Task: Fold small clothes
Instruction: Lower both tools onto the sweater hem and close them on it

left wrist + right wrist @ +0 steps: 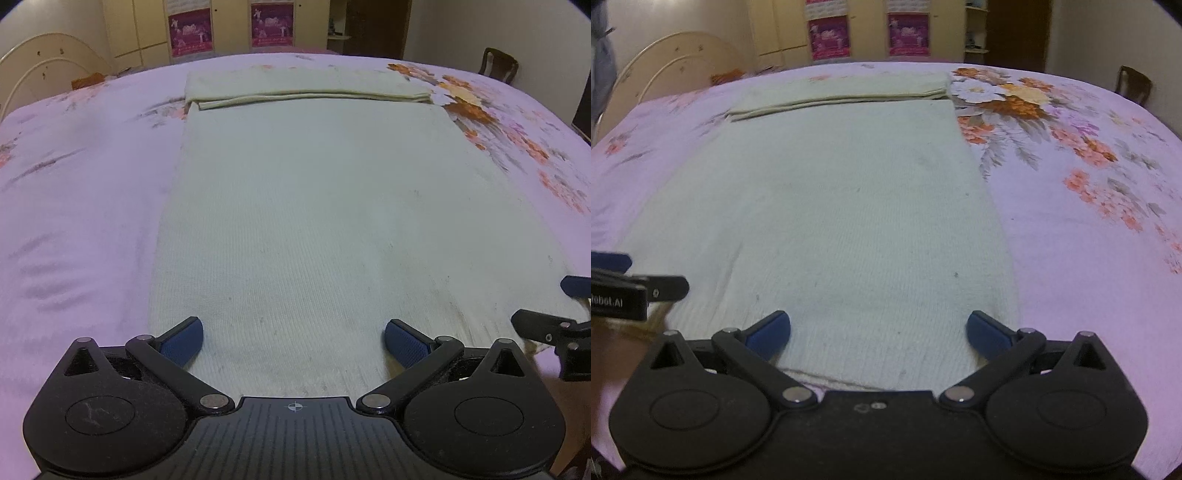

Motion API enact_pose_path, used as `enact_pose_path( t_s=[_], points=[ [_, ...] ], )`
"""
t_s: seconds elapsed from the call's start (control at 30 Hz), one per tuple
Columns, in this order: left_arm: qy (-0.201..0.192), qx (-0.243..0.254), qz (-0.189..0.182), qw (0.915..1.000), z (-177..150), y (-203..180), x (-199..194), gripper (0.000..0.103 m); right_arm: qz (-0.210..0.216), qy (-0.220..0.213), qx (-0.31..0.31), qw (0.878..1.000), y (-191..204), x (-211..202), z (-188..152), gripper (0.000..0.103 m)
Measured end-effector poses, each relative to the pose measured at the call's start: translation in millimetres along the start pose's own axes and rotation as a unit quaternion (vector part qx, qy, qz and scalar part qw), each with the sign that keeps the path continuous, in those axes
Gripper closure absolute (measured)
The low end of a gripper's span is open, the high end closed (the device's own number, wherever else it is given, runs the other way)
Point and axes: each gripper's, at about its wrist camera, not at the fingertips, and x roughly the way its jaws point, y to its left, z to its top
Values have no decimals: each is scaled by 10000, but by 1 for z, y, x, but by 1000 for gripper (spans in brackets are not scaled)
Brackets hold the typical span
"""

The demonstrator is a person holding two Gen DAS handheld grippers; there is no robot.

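Nearest the cameras, the left gripper and the right gripper both hang over the near end of a pale knitted garment, each with its blue-padded fingers spread wide apart and nothing pinched between them. The garment lies flat and lengthwise on a pink flowered bedspread, with the two grippers side by side at its near edge. At its far end the cloth is folded over into a narrow band. Beyond the bed stand a chair and cupboards with pink posters.
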Motion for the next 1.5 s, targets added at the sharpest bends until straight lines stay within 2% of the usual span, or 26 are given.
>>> enact_pose_path(
  t_s=[0.17, 0.27, 0.37, 0.47, 0.53, 0.57, 0.63, 0.7, 0.73, 0.8, 0.87, 0.93, 1.07, 1.1, 1.13, 1.2, 1.37, 1.47, 1.5],
  points=[
    [-100, 27, -29, 9999, -4, 1, -3, 0, 98, -52, -90, 9999, -1, -3, -3, 1],
    [-11, -3, -78, 10000, -4, 3, -5, 0, 137, -108, -154, 9997, 1, -8, -4, 1],
    [2, -191, -192, 9996, -4, 10, -11, 0, 160, -253, -130, 9995, -2, -18, -4, 14],
    [-27, -333, -325, 9989, -9, 19, -17, 1, 250, -278, 150, 9992, -13, -25, -1, 24],
    [-64, -396, -372, 9985, -12, 26, -22, 19, 192, -295, 243, 9991, -20, -29, 0, 25],
    [-74, -441, -414, 9981, -14, 31, -24, 22, 157, -298, 255, 9991, -22, -31, 1, 25],
    [-61, -608, -527, 9967, -15, 42, -28, 37, 99, -308, 273, 9991, -25, -34, 1, 29],
    [-26, -791, -664, 9947, -16, 53, -31, 43, 87, -285, 314, 9991, -29, -35, 2, 30],
    [-22, -871, -737, 9935, -17, 59, -34, 53, 67, -256, 314, 9992, -31, -35, 2, 32],
    [18, -996, -826, 9916, -22, 67, -35, 66, 42, -246, 359, 9990, -34, -37, 2, 36],
    [129, -1158, -1006, 9881, -26, 73, -33, 66, 13, -262, 436, 9987, -38, -40, 3, 37],
    [143, -1204, -1034, 9872, -28, 76, -33, 66, -16, -213, 468, 9987, -42, -39, 4, 37],
    [-120, -1428, -549, 9882, -31, 92, -49, 66, -64, -155, 578, 9982, -51, -39, 4, 36],
    [-82, -1473, -541, 9876, -31, 97, -47, 63, -57, -159, 614, 9980, -53, -39, 3, 34],
    [25, -1525, -573, 9866, -30, 101, -42, 54, -64, -138, 628, 9979, -54, -38, 3, 33],
    [108, -1643, -726, 9837, -30, 107, -35, 48, -51, -86, 697, 9975, -59, -35, 3, 31],
    [182, -1597, -981, 9821, -26, 98, -21, 48, 46, -14, 927, 9957, -67, -27, 7, 31],
    [230, -1600, -1071, 9810, -21, 92, -16, 49, 35, 137, 941, 9955, -67, -19, 7, 35],
    [249, -1676, -1152, 9788, -20, 93, -15, 55, 49, 154, 991, 9949, -68, -18, 7, 36]
  ],
)
